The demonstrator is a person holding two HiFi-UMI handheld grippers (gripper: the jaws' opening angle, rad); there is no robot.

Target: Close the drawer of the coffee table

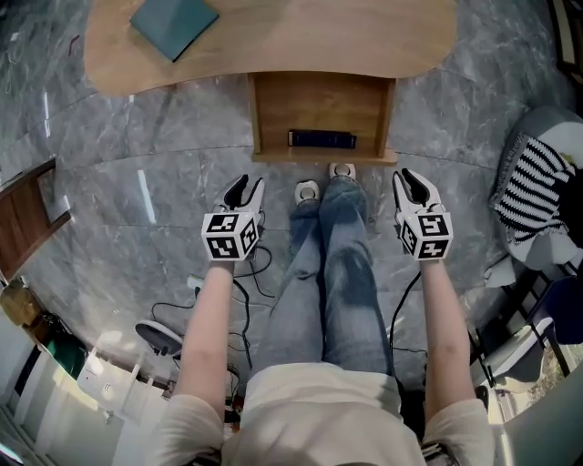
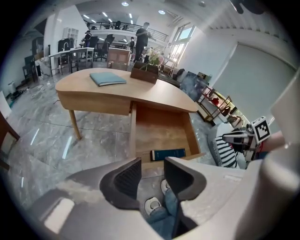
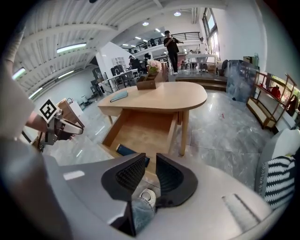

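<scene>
a grey marble floor (image 1: 137,164) fills the room, and on it stands the wooden coffee table (image 1: 301,36) with its curved top. the drawer (image 1: 319,105) hangs from the middle of the table's near edge and is pulled well out, its bare wooden bottom open to view. the person's legs (image 1: 337,273) in jeans point straight at the drawer's front edge. the left gripper (image 1: 248,185) hangs in the air to the left of the legs and the right gripper (image 1: 412,182) to the right of them. both point down and forward toward the drawer, stop short of its front edge and touch nothing. the drawer front lies ahead of them and between them. seen from the left gripper (image 2: 152,168), its jaws stand partly apart with a clear gap and nothing in it, only shoes and floor beyond. seen from the right gripper (image 3: 151,164), its jaws stand a little apart, a narrower gap, also with nothing in it. a wooden box of flowers (image 2: 144,74) sits at the table top's far edge. a teal book (image 1: 173,23) lies flat toward the left end of the top. a dark blue book (image 1: 322,139) lies along the drawer's front edge. two pale shoes (image 1: 307,191) stand on the floor just before that edge.
</scene>
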